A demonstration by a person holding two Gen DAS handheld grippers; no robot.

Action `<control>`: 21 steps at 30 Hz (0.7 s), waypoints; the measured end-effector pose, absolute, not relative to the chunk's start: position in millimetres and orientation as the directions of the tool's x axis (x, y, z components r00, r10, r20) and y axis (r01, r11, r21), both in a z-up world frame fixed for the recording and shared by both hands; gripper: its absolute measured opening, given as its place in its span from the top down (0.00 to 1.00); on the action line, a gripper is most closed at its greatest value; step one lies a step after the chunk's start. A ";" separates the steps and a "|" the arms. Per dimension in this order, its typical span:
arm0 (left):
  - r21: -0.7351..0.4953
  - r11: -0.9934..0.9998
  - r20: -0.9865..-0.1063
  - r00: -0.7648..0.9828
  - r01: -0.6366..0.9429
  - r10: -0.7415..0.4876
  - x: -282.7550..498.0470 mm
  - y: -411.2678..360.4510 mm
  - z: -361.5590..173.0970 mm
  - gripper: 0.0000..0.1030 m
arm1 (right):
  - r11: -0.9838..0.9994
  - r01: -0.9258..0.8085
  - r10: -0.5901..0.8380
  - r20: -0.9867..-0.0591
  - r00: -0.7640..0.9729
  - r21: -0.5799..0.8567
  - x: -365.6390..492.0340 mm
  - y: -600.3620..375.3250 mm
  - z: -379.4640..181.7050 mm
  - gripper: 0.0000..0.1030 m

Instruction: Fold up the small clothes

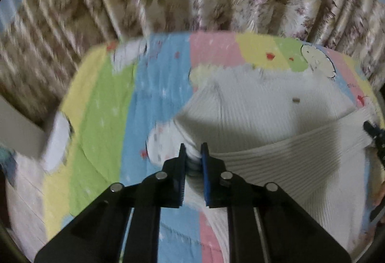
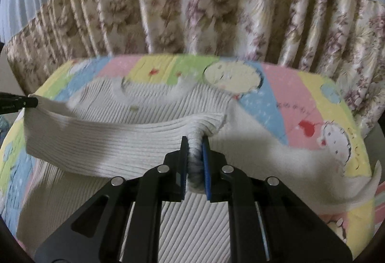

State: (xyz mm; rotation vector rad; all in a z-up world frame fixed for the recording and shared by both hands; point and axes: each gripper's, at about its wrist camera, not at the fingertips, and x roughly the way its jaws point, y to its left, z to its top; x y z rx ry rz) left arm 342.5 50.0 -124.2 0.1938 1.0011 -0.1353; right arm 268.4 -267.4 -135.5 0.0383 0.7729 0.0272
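Sweater (image 2: pixel 149 142): white, ribbed knit, spread over the middle of the bed; in the right wrist view it fills the centre and lower left of the frame, in the left wrist view the centre right. Its near edge is lifted into a raised band stretched between the two grippers, the neckline lying toward the upper centre of the frame.

Left gripper (image 1: pixel 193 154): closed on a bunched corner of the sweater, seen at lower centre; its black tip is also seen at the left edge of the right wrist view, touching the raised band's end.

Right gripper (image 2: pixel 195 149): closed on a gathered fold of the sweater at lower centre; a black part of it is glimpsed at the right edge of the left wrist view.

Bedspread (image 1: pixel 101 99): pastel stripes of yellow, green, blue and pink with cartoon figures, lying under the sweater.

Curtain (image 2: pixel 192 3): floral, pleated, hung behind the bed across the upper frame.
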 end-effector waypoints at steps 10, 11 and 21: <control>0.275 0.909 -0.862 0.498 0.312 0.090 419.9 -30.6 -168.8 0.87 | 0.996 0.085 -0.062 -0.754 0.654 -0.008 299.4 -299.8 -181.3 0.89; 0.280 0.907 -0.864 0.494 0.315 0.095 422.0 -31.6 -173.6 0.84 | 0.996 0.086 -0.061 -0.757 0.651 -0.006 299.6 -301.3 -183.5 0.89; 0.046 0.980 -0.878 0.475 0.193 -0.052 392.4 56.3 -149.7 0.31 | 0.994 0.089 -0.012 -0.778 0.628 0.057 295.5 -315.3 -188.8 0.78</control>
